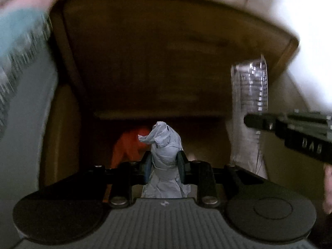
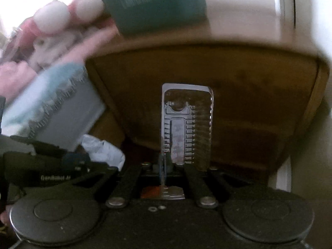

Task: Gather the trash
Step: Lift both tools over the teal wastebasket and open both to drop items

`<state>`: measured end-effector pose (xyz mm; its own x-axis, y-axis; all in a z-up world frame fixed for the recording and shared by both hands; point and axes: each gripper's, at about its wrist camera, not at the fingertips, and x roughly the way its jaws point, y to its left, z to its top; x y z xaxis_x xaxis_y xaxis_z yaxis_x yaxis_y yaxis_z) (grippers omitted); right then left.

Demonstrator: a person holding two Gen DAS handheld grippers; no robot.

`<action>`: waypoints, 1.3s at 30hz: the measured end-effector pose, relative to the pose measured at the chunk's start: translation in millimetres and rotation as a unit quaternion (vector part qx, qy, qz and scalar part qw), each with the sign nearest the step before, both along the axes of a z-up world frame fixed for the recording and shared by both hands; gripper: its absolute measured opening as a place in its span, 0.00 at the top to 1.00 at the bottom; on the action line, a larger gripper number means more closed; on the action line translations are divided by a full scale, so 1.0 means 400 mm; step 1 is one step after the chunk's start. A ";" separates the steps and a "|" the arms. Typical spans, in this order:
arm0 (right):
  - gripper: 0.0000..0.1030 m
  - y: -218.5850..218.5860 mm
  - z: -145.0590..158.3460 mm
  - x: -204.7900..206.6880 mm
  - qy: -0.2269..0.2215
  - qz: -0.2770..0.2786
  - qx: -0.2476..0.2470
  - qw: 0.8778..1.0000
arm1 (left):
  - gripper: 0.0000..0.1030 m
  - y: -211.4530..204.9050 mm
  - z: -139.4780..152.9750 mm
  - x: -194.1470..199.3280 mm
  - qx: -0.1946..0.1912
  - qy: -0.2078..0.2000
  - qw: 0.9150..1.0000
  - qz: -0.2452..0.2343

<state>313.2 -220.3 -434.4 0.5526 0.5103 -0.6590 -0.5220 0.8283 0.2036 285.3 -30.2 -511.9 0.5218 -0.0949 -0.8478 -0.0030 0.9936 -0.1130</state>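
Left gripper (image 1: 164,164): jaws drawn in tight on a crumpled wad of pale grey-white paper (image 1: 165,145). The wad stands upright between the pads, its twisted top rising above them and its lower part hanging down behind them toward the gripper body.

Right gripper (image 2: 176,164): jaws nearly together, pinching the lower edge of a clear plastic blister tray (image 2: 186,124). The tray is rectangular, moulded with rows of ribs, and stands upright above the fingers. The left wrist view shows the same tray (image 1: 250,91) at the right, with the right gripper (image 1: 251,122) reaching in from the right edge.

Receptacle: both grippers are held over an open brown cardboard box (image 1: 145,62). Its inner walls fill the middle of both views. An orange item (image 1: 128,145) lies low inside, just behind and to the left of the paper wad; its nature cannot be determined.

Surroundings: heavily motion-blurred. In the right wrist view a teal and grey printed carton (image 2: 54,108) sits to the left of the cardboard box, a teal container (image 2: 153,4) stands behind it, and a pink and white object (image 2: 62,14) occupies the upper left corner. The left gripper (image 2: 97,155), paper wad (image 2: 103,151) in its jaws, appears at the lower left of that view.
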 end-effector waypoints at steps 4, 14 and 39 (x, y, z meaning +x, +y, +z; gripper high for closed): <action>0.99 0.006 0.123 -0.015 -0.063 0.012 0.016 0.998 | 0.75 0.004 0.134 0.001 0.001 -0.071 0.997 -0.002; 0.99 -0.005 0.435 -0.002 -0.201 0.024 0.064 0.977 | 0.75 0.027 0.488 0.014 0.021 -0.226 0.974 -0.008; 0.99 0.157 0.894 0.236 -0.345 -0.036 0.080 0.935 | 0.75 -0.061 1.058 0.226 0.115 -0.429 0.895 0.036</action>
<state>407.8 -157.5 -76.8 0.8550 0.5160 -0.0526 -0.5180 0.8546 -0.0364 375.8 -54.4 -88.8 0.9879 0.0911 -0.1254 -0.0784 0.9916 0.1027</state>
